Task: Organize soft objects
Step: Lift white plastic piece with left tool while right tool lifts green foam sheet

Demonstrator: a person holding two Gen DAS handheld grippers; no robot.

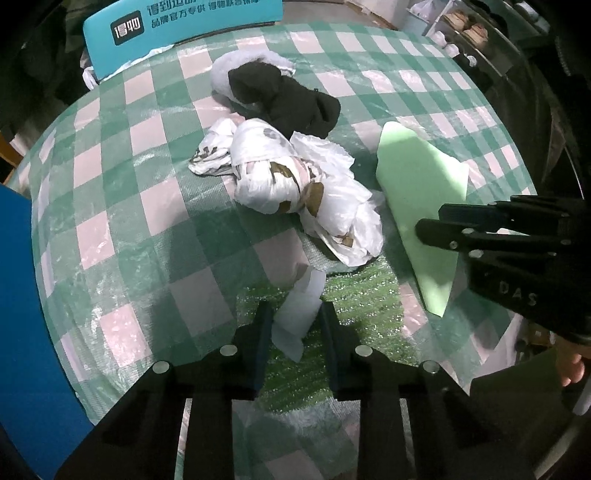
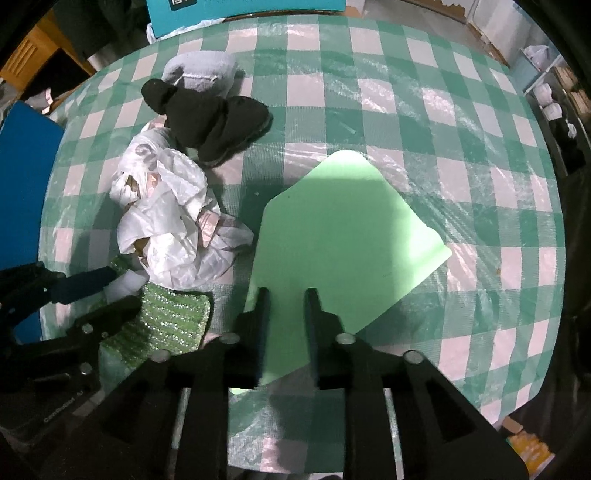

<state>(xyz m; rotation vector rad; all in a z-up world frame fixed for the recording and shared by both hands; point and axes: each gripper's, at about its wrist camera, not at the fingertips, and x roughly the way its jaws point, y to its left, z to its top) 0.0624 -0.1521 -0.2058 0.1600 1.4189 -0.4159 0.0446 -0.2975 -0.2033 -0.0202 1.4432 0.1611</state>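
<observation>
My left gripper [image 1: 294, 308] is shut on a white foam strip [image 1: 295, 317] over a sparkly green cloth [image 1: 354, 295]; it shows in the right wrist view [image 2: 107, 291] with the strip [image 2: 123, 284] and the cloth [image 2: 166, 321]. My right gripper [image 2: 286, 295] stands over a pale green foam sheet [image 2: 343, 229], jaws a little apart with the sheet's near edge between them; whether they grip it I cannot tell. The sheet shows in the left wrist view [image 1: 417, 199] with the right gripper [image 1: 432, 221]. White plastic bags [image 1: 295, 184] lie mid-table.
A black cloth [image 1: 291, 99] lies on a grey plush item [image 1: 229, 74] at the back of the round green-and-white checked table [image 1: 129, 184]. A teal sign [image 1: 177, 26] stands behind. A blue panel [image 1: 22, 295] is at the left edge.
</observation>
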